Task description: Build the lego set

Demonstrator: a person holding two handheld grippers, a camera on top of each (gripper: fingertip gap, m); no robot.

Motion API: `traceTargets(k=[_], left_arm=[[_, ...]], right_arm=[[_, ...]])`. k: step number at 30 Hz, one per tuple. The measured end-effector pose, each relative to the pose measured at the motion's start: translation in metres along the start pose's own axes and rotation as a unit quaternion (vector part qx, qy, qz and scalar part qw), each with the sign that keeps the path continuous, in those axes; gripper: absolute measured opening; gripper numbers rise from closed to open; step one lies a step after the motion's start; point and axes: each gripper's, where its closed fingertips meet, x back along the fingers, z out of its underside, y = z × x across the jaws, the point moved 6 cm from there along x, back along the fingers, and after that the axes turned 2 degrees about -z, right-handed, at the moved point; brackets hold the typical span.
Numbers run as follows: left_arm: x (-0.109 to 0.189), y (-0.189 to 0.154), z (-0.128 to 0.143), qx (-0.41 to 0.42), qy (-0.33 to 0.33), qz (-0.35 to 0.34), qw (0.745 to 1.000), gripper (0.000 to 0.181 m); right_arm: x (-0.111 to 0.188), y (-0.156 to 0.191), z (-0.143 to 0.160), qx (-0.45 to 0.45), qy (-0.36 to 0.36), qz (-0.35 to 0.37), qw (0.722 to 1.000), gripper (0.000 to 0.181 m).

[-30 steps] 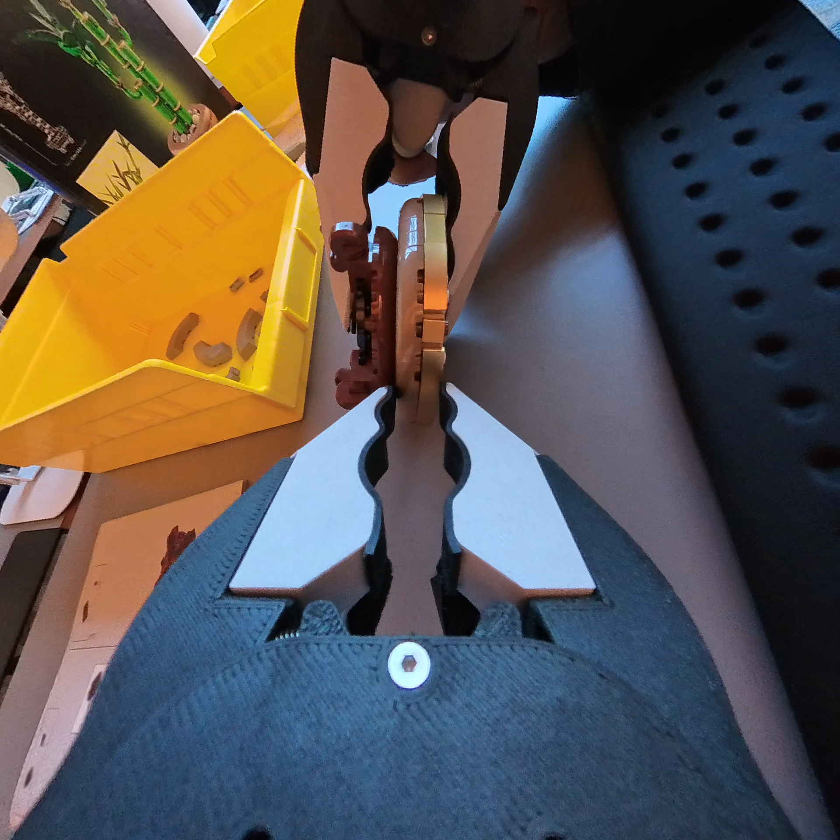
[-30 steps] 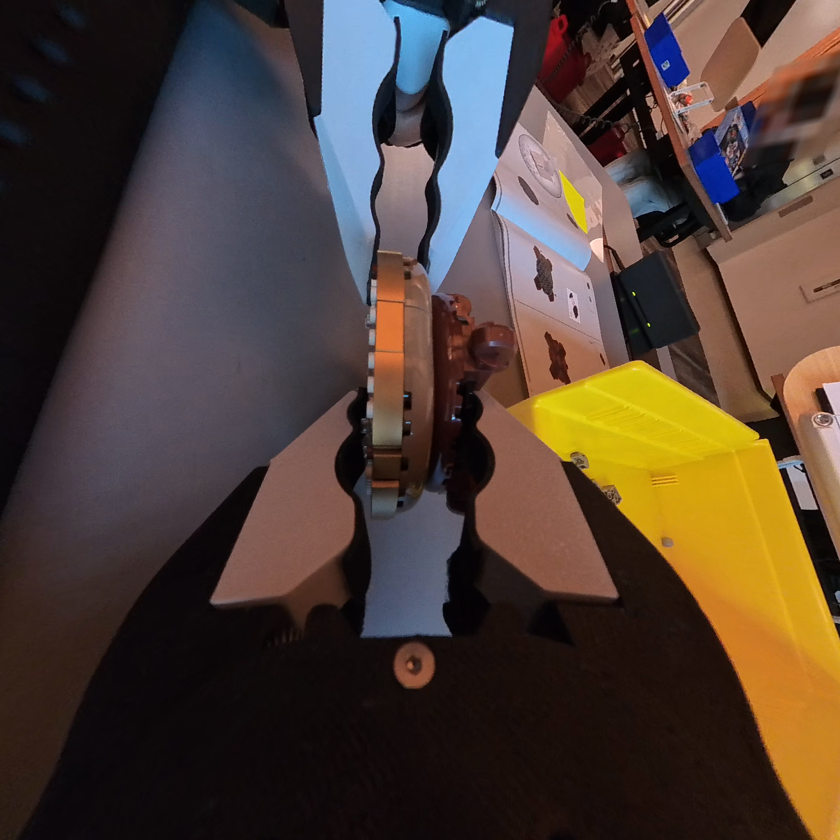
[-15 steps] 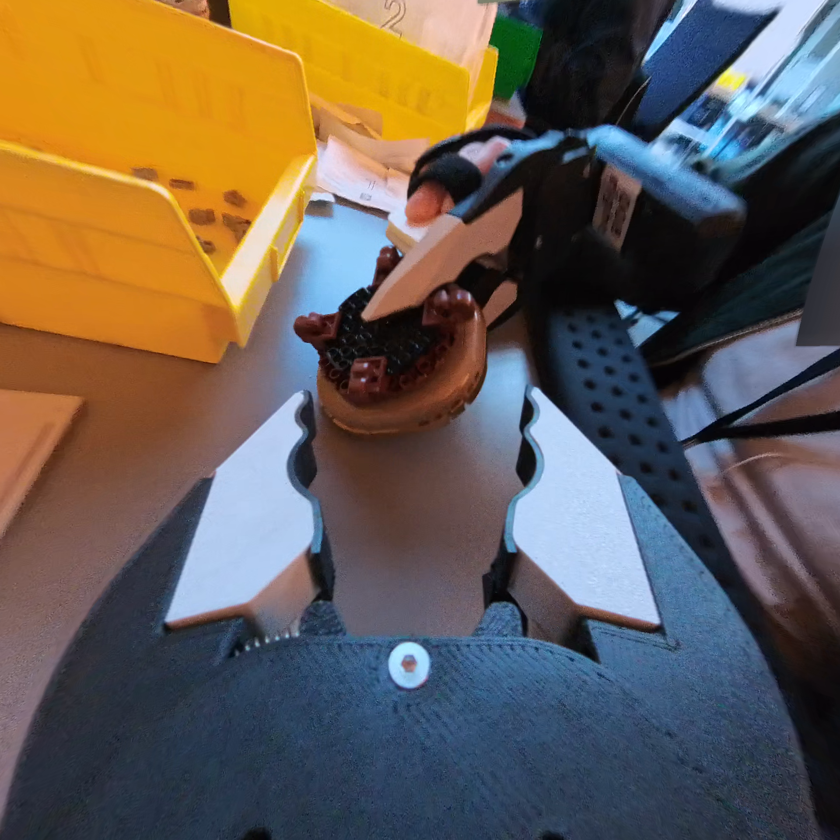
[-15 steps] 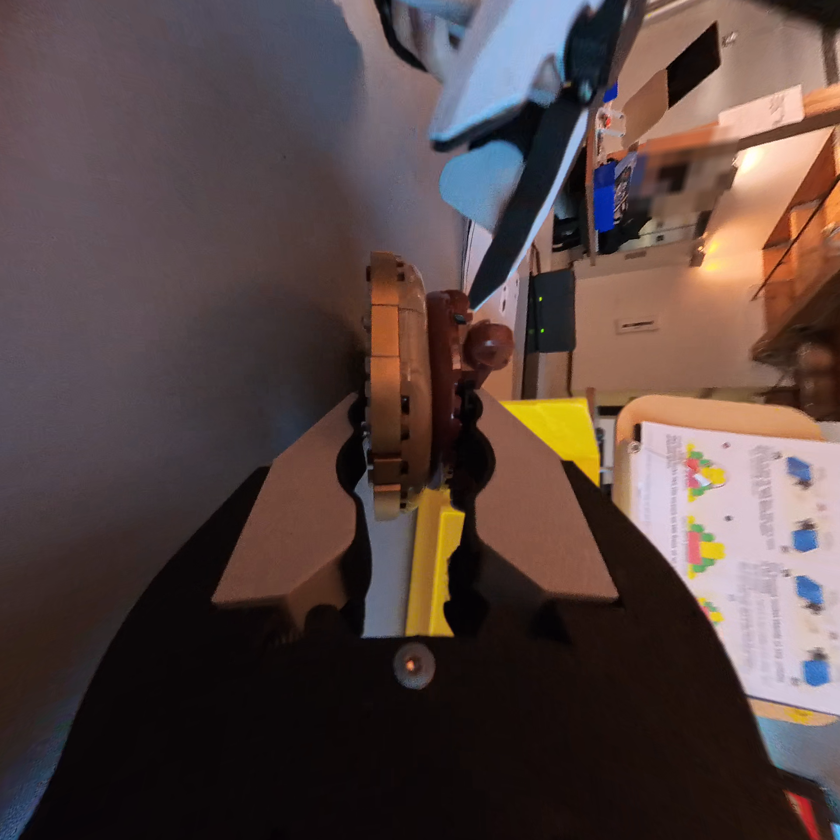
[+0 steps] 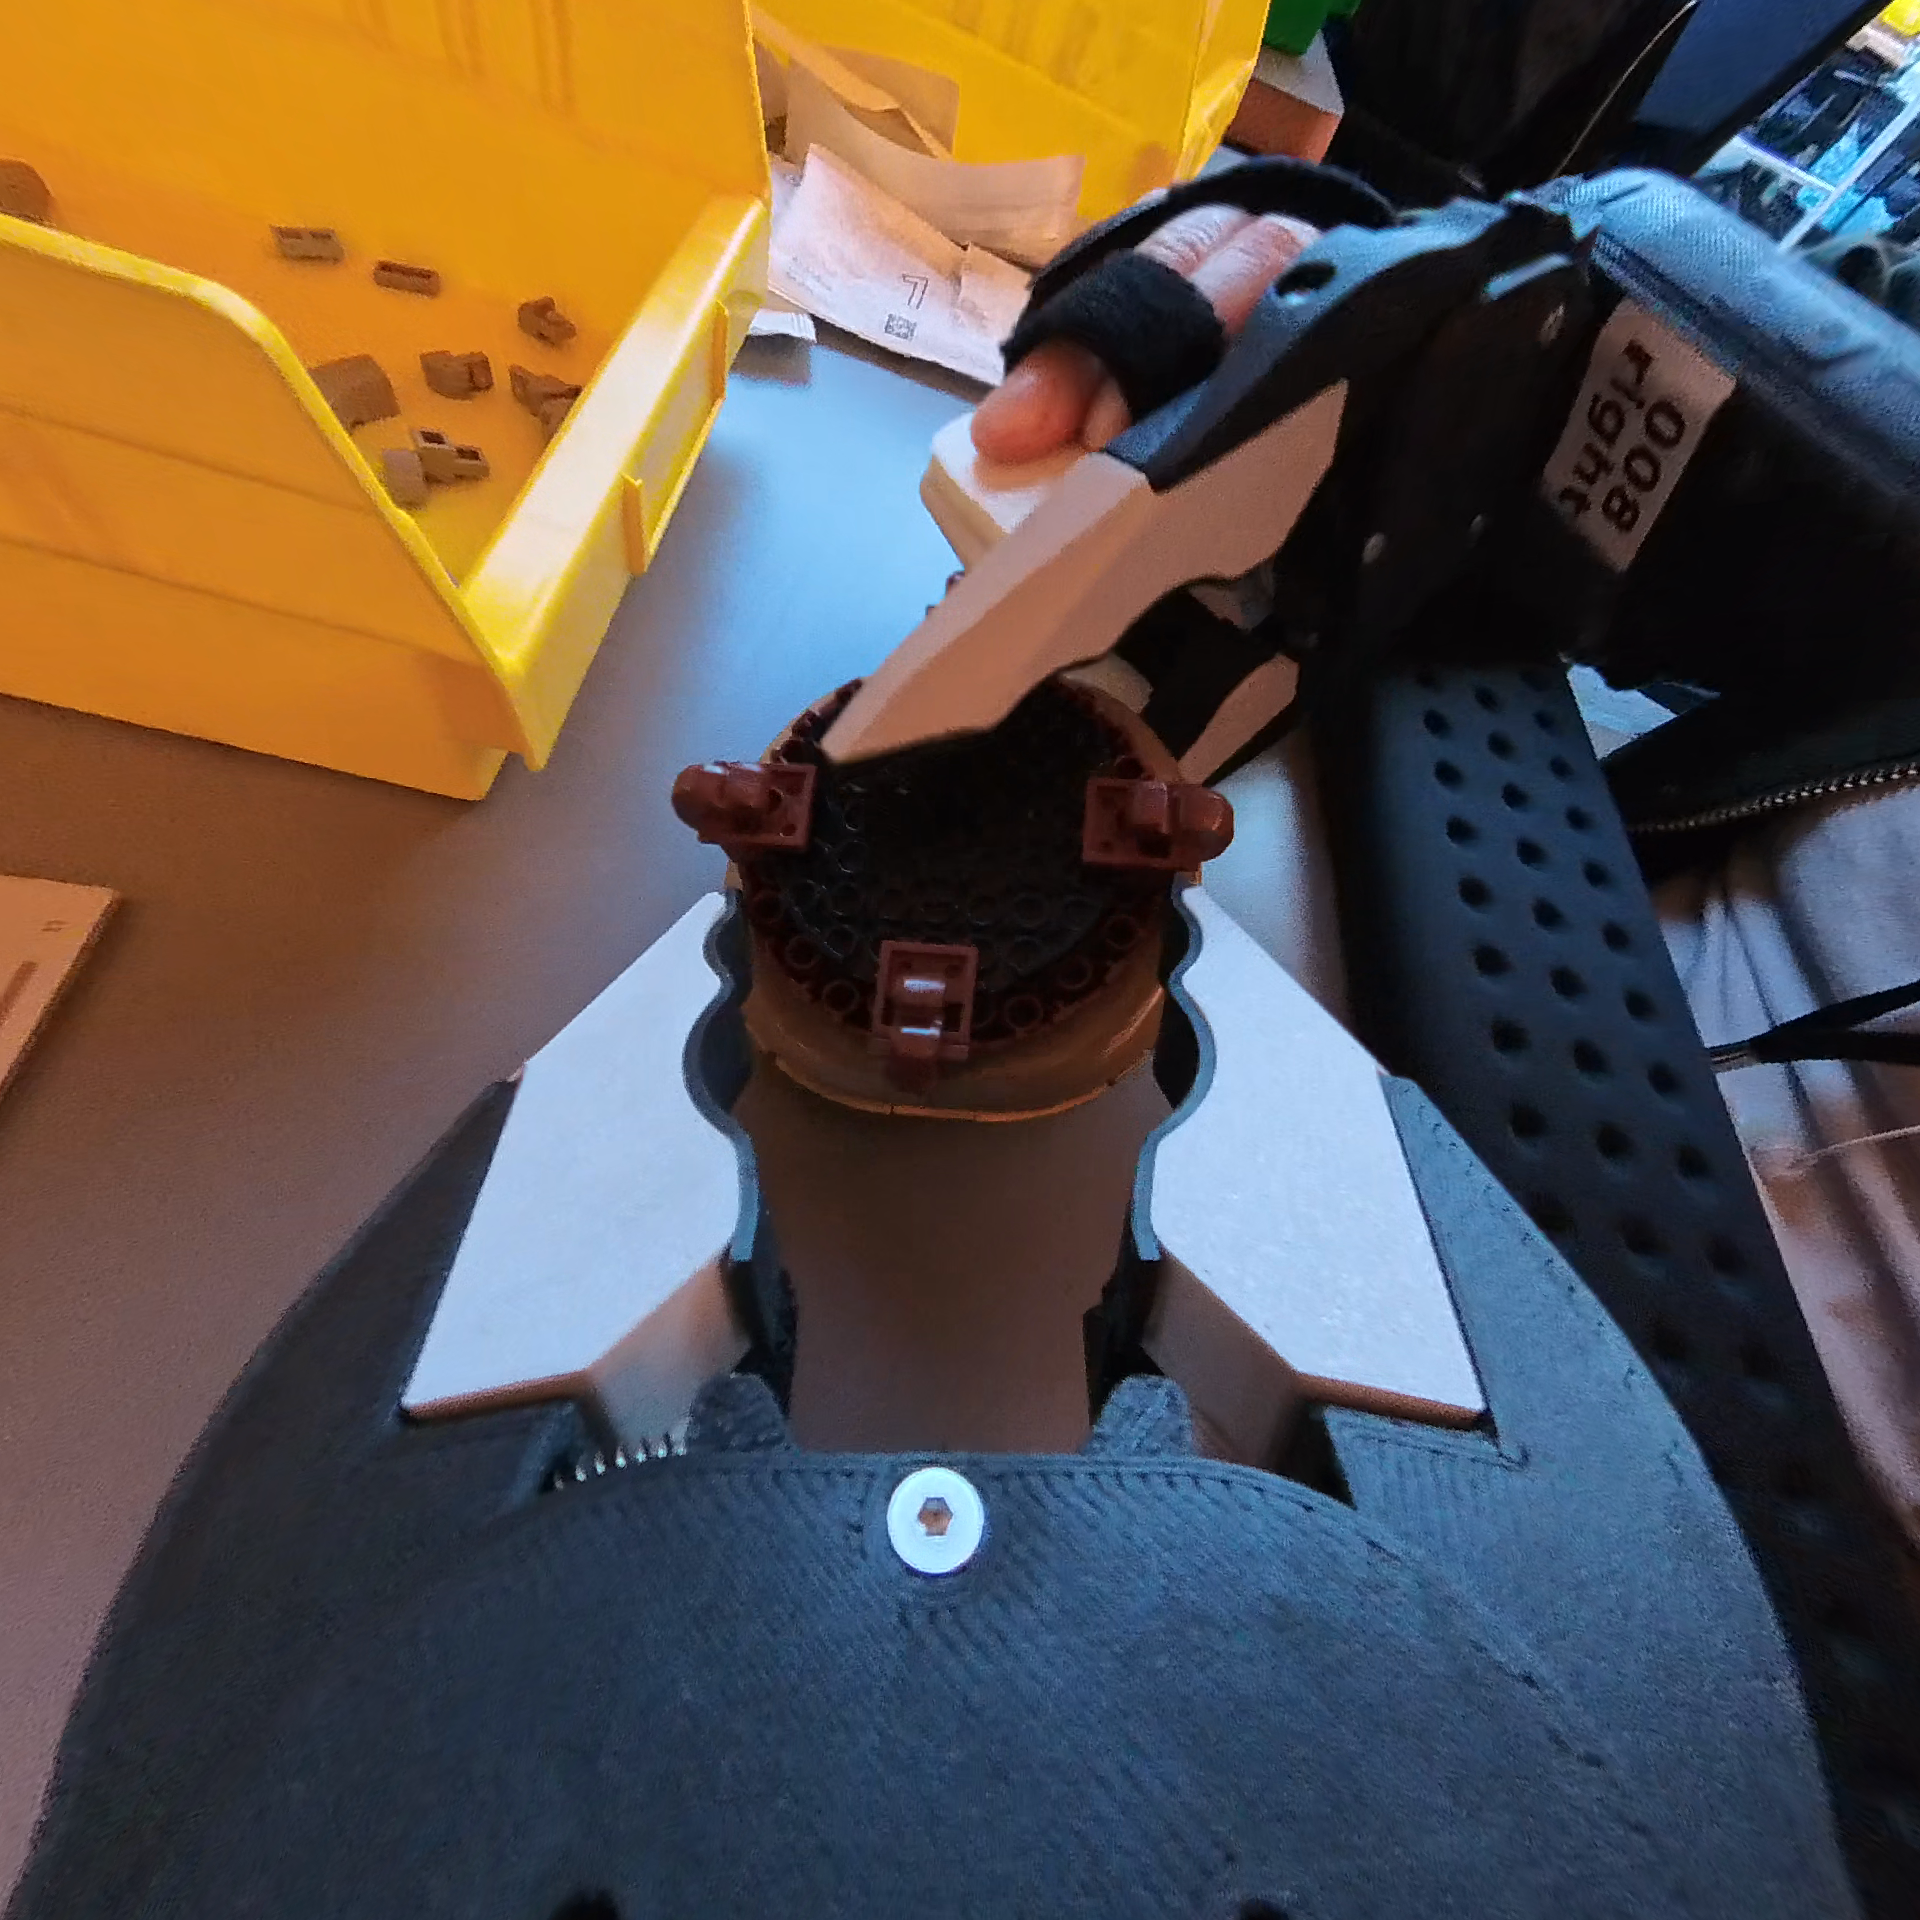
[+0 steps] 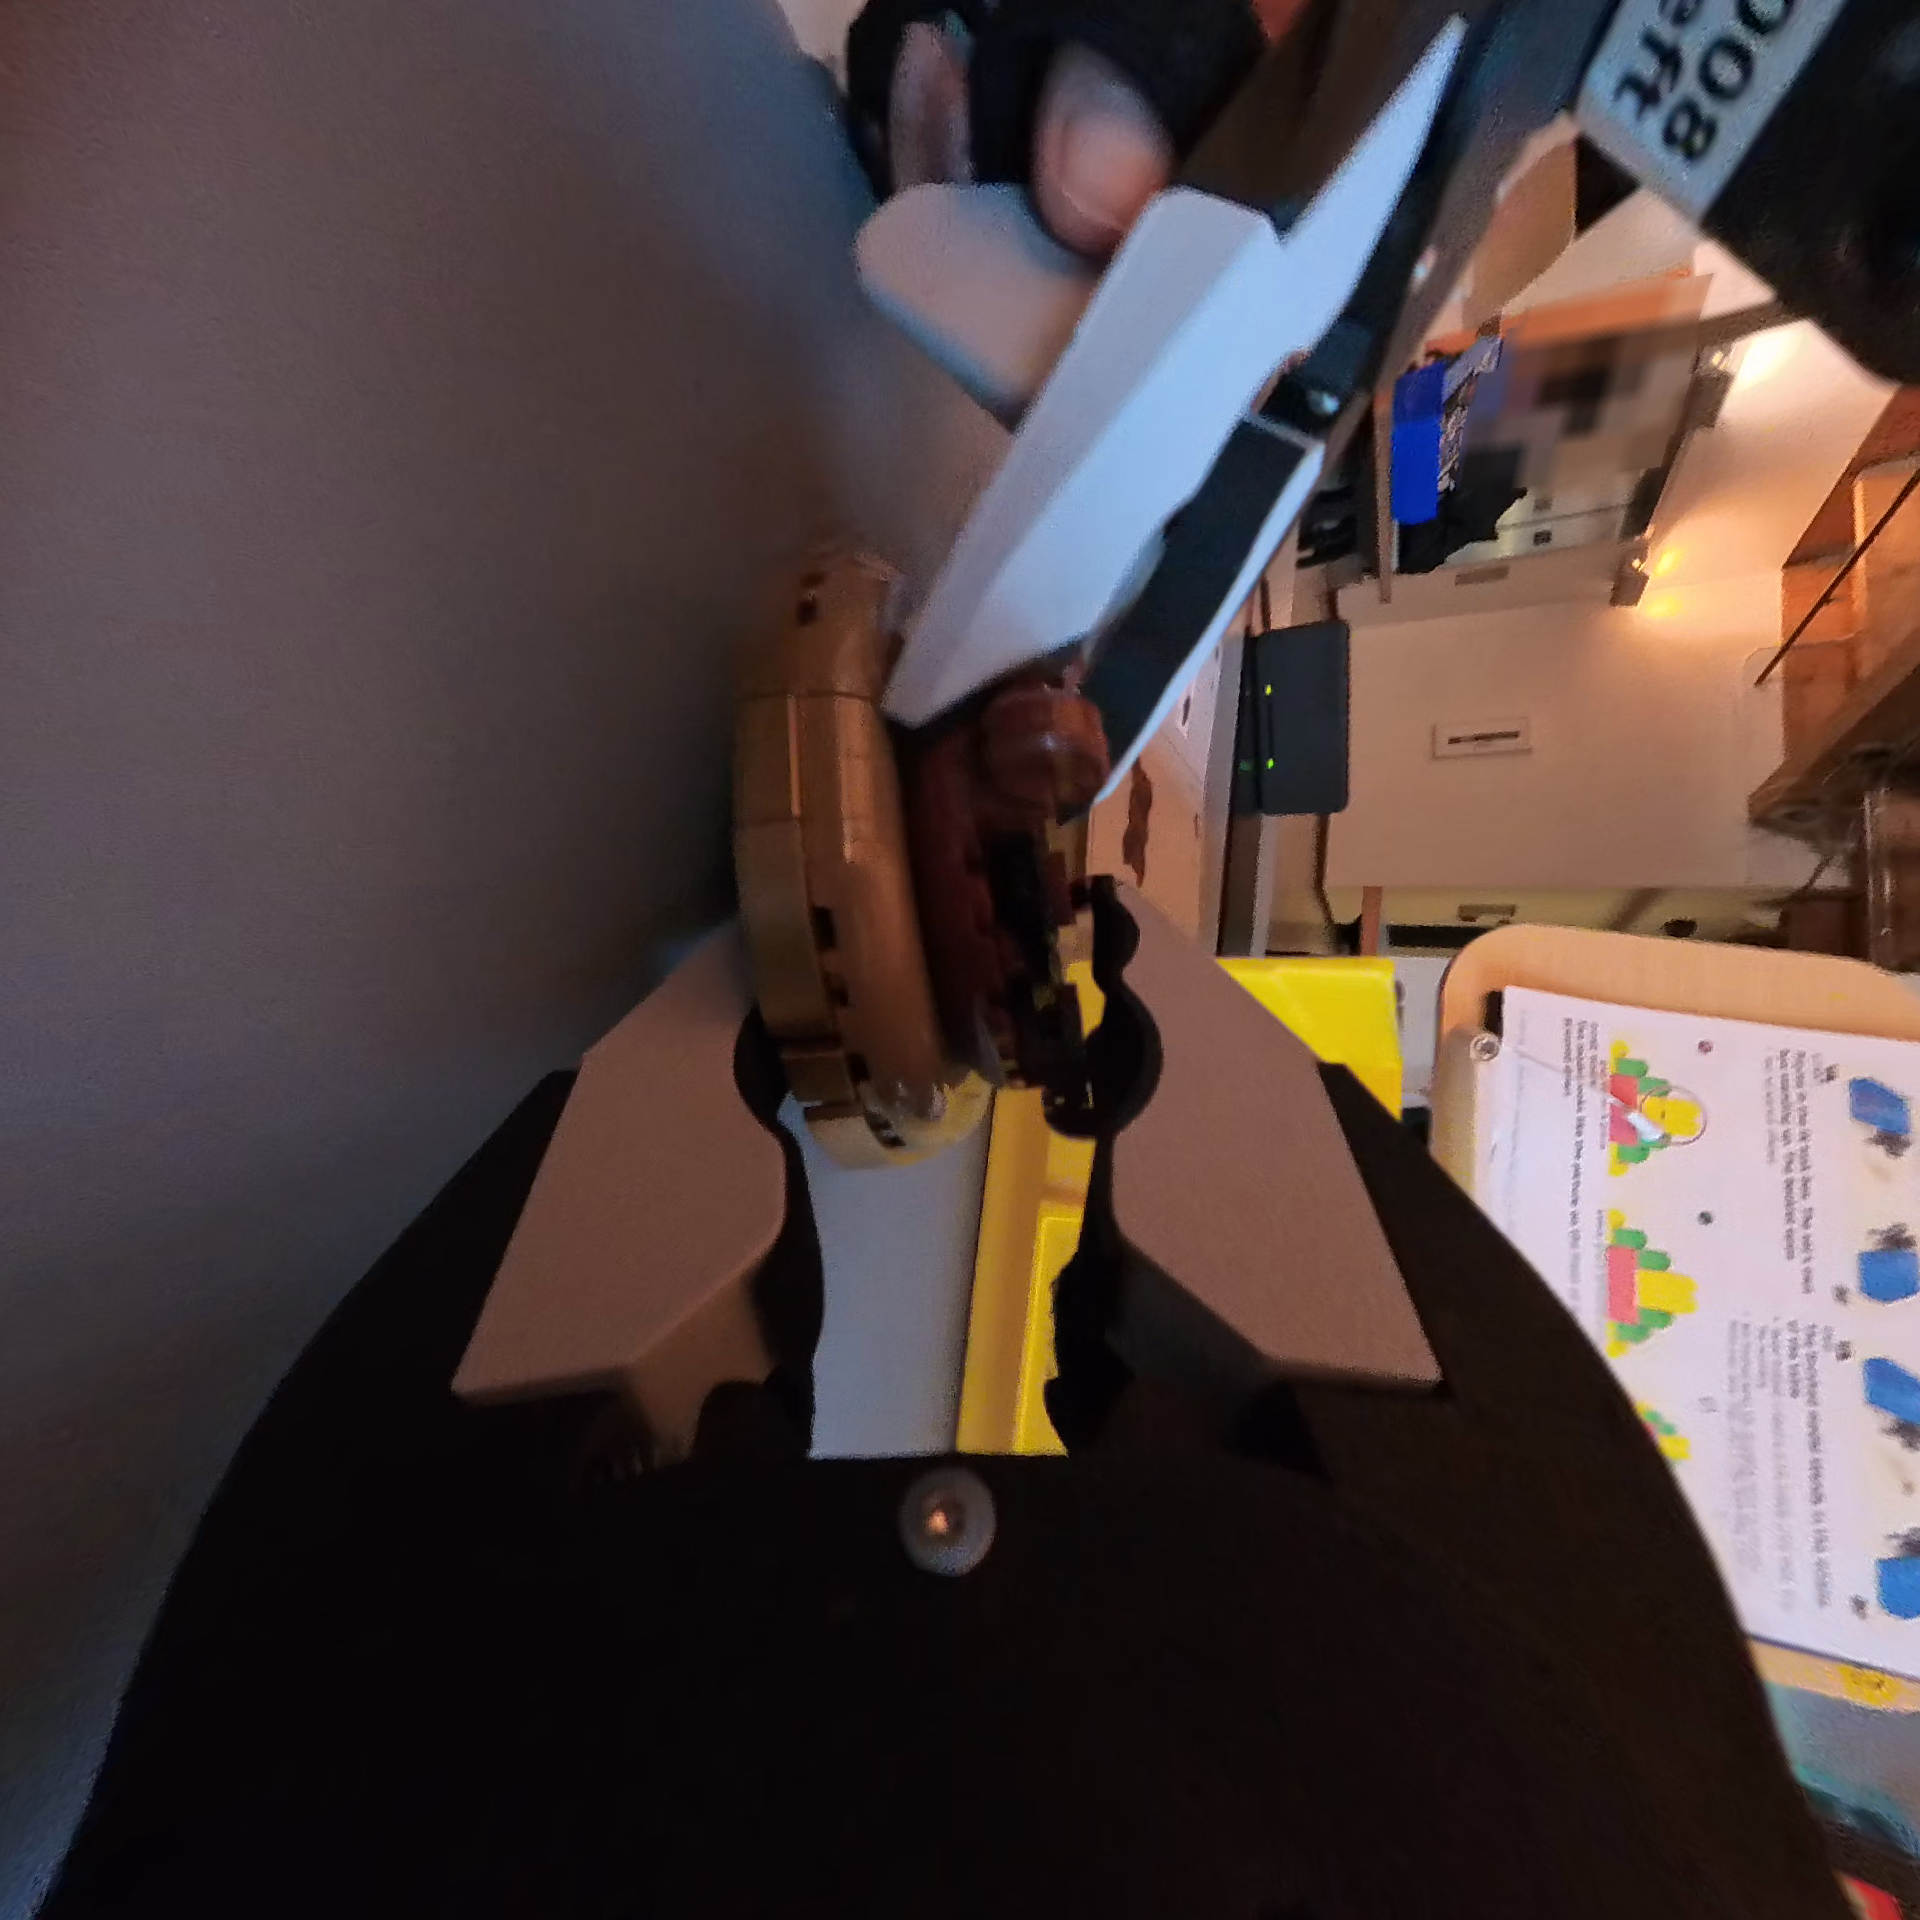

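The lego build is a round disc (image 5: 935,894) with a tan rim, a black studded top and three red-brown clip pieces. My right gripper (image 5: 914,727) comes in from the upper right and is shut on the disc, one finger on its top face and one under it. In the right wrist view the disc (image 6: 831,831) stands edge-on between the right gripper's (image 6: 925,935) fingers. My left gripper (image 5: 951,909) is open; its fingers flank the disc's near rim, close to both sides. It also shows in the right wrist view (image 6: 1003,753) at the disc's far edge.
A yellow bin (image 5: 540,623) with several small tan pieces stands at the left, a second yellow bin (image 5: 987,83) and paper bags (image 5: 883,260) behind. A black perforated surface (image 5: 1558,987) lies at the right. A booklet (image 5: 42,966) lies at the left edge. A printed sheet (image 6: 1714,1299) lies beside the bin. The grippers are tip to tip, or close to it.
My left gripper let go of the disc's edge, opened and swung round, then moved forward so its fingers flank the disc. My right gripper kept its hold and turned the disc.
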Motion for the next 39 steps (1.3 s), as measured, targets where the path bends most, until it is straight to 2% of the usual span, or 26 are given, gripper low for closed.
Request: traceTargets(k=[8,11,12,14,15,18,23,26,29,31,33,35,37,39], left_arm=[[0.004,0.002,0.000,0.013,-0.008,0.005,1.000,0.065],[0.005,0.004,0.001,0.010,-0.009,0.003,1.000,0.062],[0.005,0.004,0.000,0.006,-0.015,-0.001,1.000,0.071],[0.004,0.001,-0.006,-0.001,-0.040,-0.011,0.999,0.103],[0.002,-0.002,-0.008,-0.005,-0.042,-0.010,0.999,0.106],[-0.004,-0.001,-0.007,-0.024,-0.019,-0.036,0.999,0.084],[0.000,0.006,-0.006,-0.019,-0.022,-0.051,0.998,0.083],[0.001,0.004,-0.002,-0.050,-0.011,-0.054,0.997,0.084],[0.002,0.000,0.002,-0.084,0.008,-0.064,0.994,0.084],[0.002,-0.002,0.005,-0.114,0.018,-0.065,0.991,0.084],[0.002,-0.005,0.008,-0.145,0.026,-0.071,0.986,0.084],[0.002,-0.006,0.010,-0.160,0.029,-0.078,0.984,0.084],[0.003,-0.008,0.010,-0.160,0.033,-0.077,0.984,0.084],[0.005,-0.008,0.008,-0.146,0.029,-0.075,0.986,0.089]], right_arm=[[0.012,-0.001,0.011,-0.070,-0.007,-0.054,0.996,0.059],[0.011,0.000,0.013,-0.059,0.000,-0.049,0.997,0.055],[0.009,0.000,0.011,-0.050,0.001,-0.042,0.998,0.054],[0.006,0.000,0.007,-0.025,0.007,-0.025,0.999,0.053],[0.004,0.000,0.004,-0.018,0.008,-0.019,1.000,0.053],[-0.003,0.000,-0.004,-0.022,0.007,-0.016,1.000,0.050],[0.001,-0.002,0.000,-0.021,0.024,-0.013,0.999,0.052],[0.014,-0.004,0.003,-0.057,-0.001,-0.039,0.998,0.054],[0.030,-0.014,0.006,-0.200,-0.077,-0.104,0.971,0.055],[0.031,-0.022,0.016,-0.319,-0.095,-0.141,0.932,0.046],[0.029,-0.023,0.021,-0.411,-0.110,-0.197,0.883,0.046],[0.024,-0.023,0.026,-0.467,-0.112,-0.223,0.849,0.039],[0.021,-0.020,0.028,-0.485,-0.115,-0.245,0.831,0.022],[0.018,-0.020,0.028,-0.495,-0.127,-0.249,0.823,0.015]])
